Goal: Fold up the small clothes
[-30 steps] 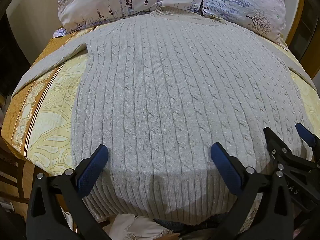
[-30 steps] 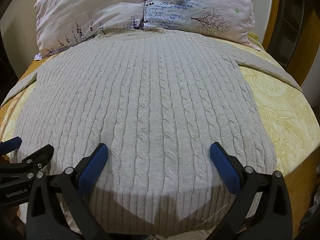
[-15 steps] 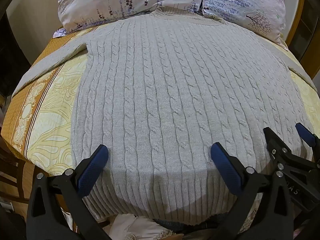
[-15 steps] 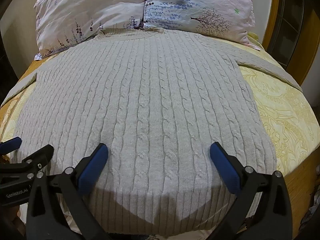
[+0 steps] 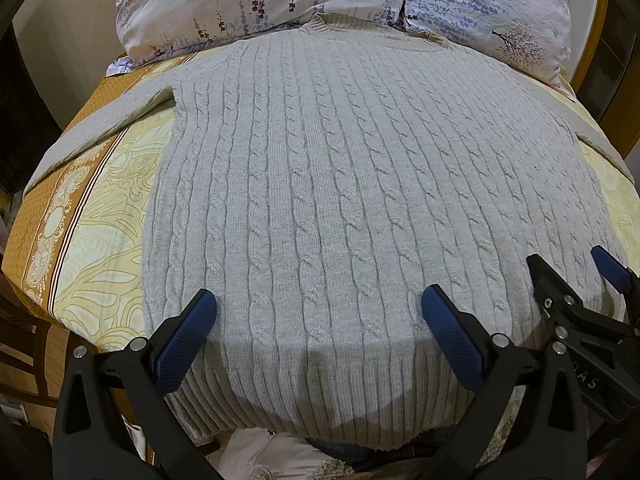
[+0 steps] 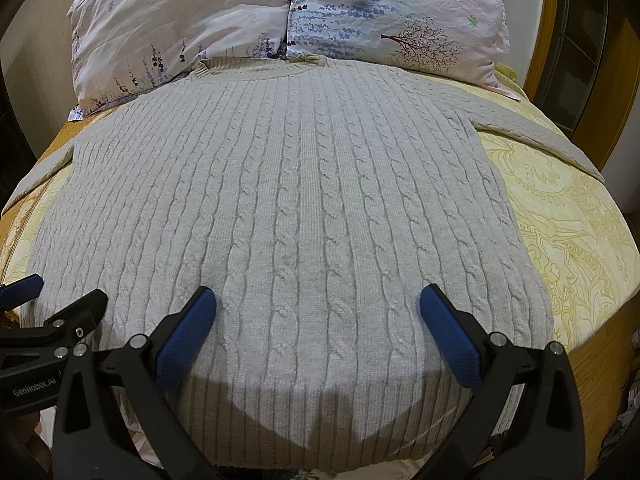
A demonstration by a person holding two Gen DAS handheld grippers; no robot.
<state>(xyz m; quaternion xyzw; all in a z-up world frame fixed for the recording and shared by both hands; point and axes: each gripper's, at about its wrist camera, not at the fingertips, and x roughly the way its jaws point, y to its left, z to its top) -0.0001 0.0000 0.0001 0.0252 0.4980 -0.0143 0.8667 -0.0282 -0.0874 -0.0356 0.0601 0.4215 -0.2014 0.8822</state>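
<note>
A light grey cable-knit sweater [image 5: 328,184] lies flat and face up on the bed, collar toward the pillows, sleeves spread to both sides; it also fills the right wrist view [image 6: 304,208]. My left gripper [image 5: 316,312] is open and empty, hovering over the ribbed hem on the sweater's left half. My right gripper [image 6: 316,312] is open and empty over the hem on the right half. Each gripper shows at the edge of the other's view: the right gripper [image 5: 576,276] and the left gripper [image 6: 60,292].
Two floral pillows [image 6: 288,12] lie at the head of the bed. The yellow patterned bedspread [image 6: 560,220] shows on both sides of the sweater. A wooden bed frame [image 6: 576,56] rises at the right. A wooden chair [image 5: 24,344] stands at the left.
</note>
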